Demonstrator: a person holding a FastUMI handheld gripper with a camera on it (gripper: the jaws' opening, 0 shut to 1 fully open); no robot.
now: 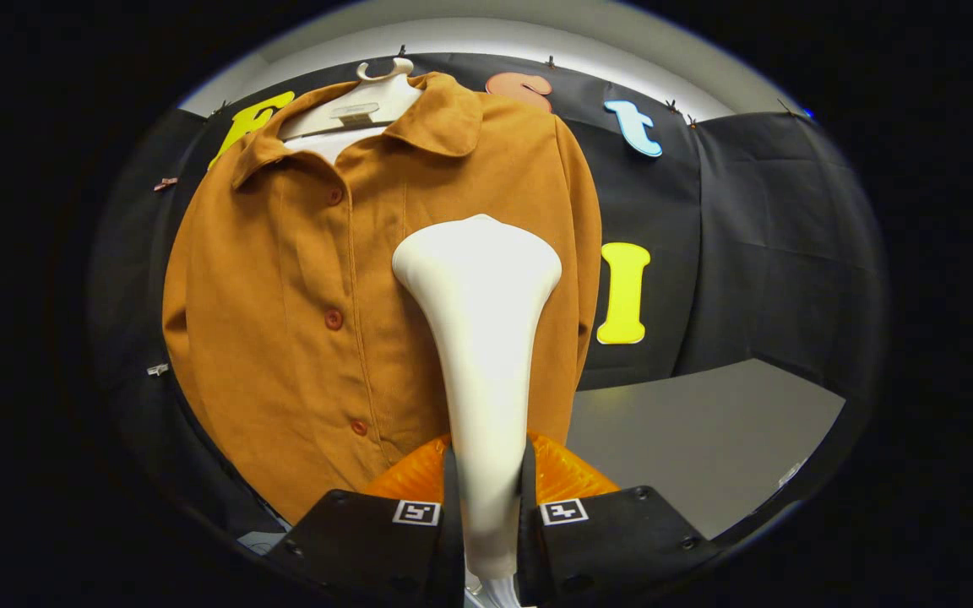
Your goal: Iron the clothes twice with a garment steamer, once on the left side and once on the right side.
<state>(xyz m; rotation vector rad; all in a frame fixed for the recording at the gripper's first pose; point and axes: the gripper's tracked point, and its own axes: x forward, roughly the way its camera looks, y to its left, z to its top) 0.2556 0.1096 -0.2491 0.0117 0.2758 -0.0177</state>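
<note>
The tool [486,485] pinches the steamer [480,338]: both fingers [449,498] press on the sides of its narrow white neck, one on each side, with the neck filling the gap between them. From that grip the steamer rises straight ahead of the fingers and widens into a broad, rounded head, whose back faces the camera. The head lies over the shirt [301,304], about at mid-chest, on the panel to the right of the button row as seen here; whether it touches the cloth or stands just off it cannot be told. The shirt is a brown, ribbed, collared one, buttoned down the front, with four buttons [334,319] showing in a line. It hangs on a pale hanger [357,105] whose hook sits at the top of the booth's black wall [757,236], and the collar is spread open over the hanger's shoulders. The shirt's lower hem drops behind the fingers. Beyond the steamer's neck, to its right and below the shirt's side edge, a grey desk [706,439] runs back to the foot of the wall; its near edge curves past the right finger.
</note>
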